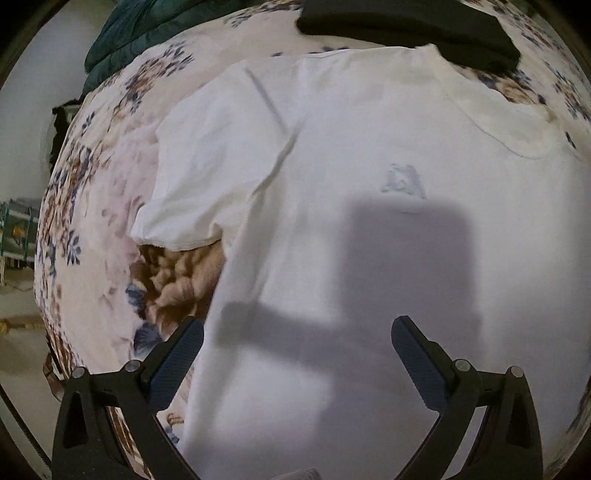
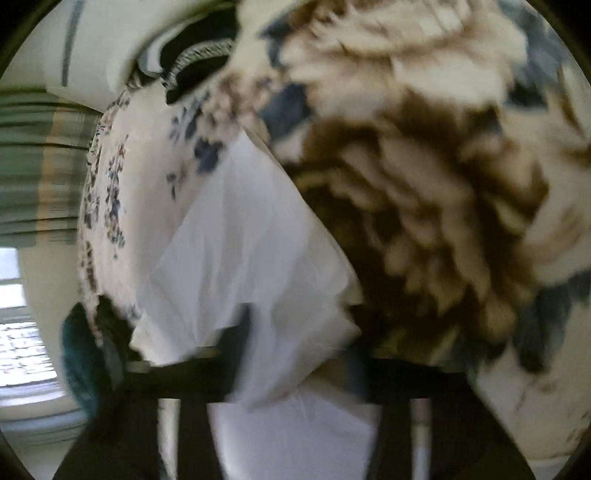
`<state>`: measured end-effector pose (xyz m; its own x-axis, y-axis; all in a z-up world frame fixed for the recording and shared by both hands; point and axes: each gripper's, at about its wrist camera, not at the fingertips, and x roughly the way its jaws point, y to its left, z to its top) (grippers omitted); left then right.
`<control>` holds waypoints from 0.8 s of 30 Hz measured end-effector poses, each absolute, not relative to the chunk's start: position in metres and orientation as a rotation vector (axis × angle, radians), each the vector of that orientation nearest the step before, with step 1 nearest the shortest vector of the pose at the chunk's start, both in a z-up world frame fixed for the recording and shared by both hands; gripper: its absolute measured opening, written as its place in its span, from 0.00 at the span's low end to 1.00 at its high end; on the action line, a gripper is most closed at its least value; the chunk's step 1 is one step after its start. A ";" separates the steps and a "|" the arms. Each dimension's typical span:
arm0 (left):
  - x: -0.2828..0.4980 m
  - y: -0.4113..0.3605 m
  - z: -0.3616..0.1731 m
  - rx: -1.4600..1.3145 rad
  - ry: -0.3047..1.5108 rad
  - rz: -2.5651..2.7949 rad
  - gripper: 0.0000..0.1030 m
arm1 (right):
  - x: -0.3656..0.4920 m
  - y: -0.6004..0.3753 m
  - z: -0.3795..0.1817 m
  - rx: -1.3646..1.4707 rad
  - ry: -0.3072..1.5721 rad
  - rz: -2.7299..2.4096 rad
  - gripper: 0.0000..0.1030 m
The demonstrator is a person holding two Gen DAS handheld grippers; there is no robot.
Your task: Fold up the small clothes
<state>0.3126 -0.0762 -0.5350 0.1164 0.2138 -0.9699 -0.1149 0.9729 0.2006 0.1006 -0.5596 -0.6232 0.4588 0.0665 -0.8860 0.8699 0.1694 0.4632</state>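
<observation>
A white T-shirt [image 1: 351, 177] lies spread flat on a floral blanket [image 1: 103, 206], one short sleeve [image 1: 207, 177] to the left, the collar [image 1: 517, 140] at the upper right. My left gripper [image 1: 295, 354] hovers open and empty over the shirt's lower body, casting a shadow on it. In the blurred right wrist view, white shirt fabric [image 2: 251, 251] bunches between the fingers of my right gripper [image 2: 295, 354], which looks shut on it, above the blanket's big brown flower [image 2: 424, 206].
A dark folded garment [image 1: 406, 26] lies beyond the shirt's collar. A dark green quilt [image 1: 140, 26] sits at the blanket's far left. The blanket's edge drops to the floor [image 1: 18, 354] on the left. A window [image 2: 18, 332] shows at the left.
</observation>
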 end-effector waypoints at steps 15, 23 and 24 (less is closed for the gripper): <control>0.302 0.039 -0.512 -0.018 1.373 0.439 1.00 | 0.289 -0.257 -0.614 -0.167 1.285 -0.117 0.17; 0.294 0.107 -0.538 -0.409 1.428 0.399 1.00 | 0.249 -0.293 -0.615 0.295 1.374 -0.157 0.59; 0.296 0.114 -0.543 -0.510 1.427 0.381 1.00 | 0.243 -0.302 -0.616 0.322 1.383 -0.185 0.59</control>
<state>0.2958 0.1142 -0.5429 0.1139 -0.0520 -0.9921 -0.5397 0.8352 -0.1057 0.2431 -0.3019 -0.6165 0.1822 0.0589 -0.9815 0.3150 0.9421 0.1150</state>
